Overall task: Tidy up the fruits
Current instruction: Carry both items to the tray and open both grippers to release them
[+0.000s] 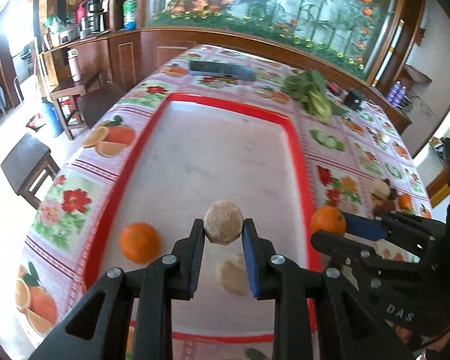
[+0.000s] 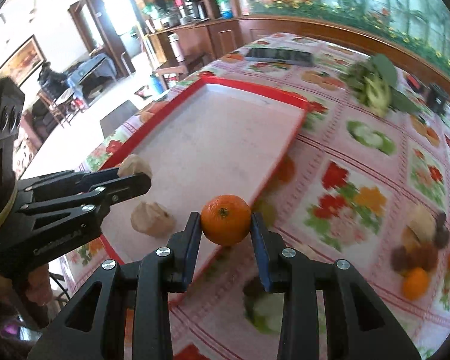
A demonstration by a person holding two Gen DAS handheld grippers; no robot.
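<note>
Between right claw (image 2: 226, 225) pads, glossy orange (image 2: 226, 220).

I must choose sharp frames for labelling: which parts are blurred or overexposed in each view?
Left wrist view: the held tan fruit is sharp, the tablecloth smeared, the far-left windows blown out. Right wrist view: the held orange is sharp, the leafy greens and fruit pile blurred; fisheye bends both.
</note>
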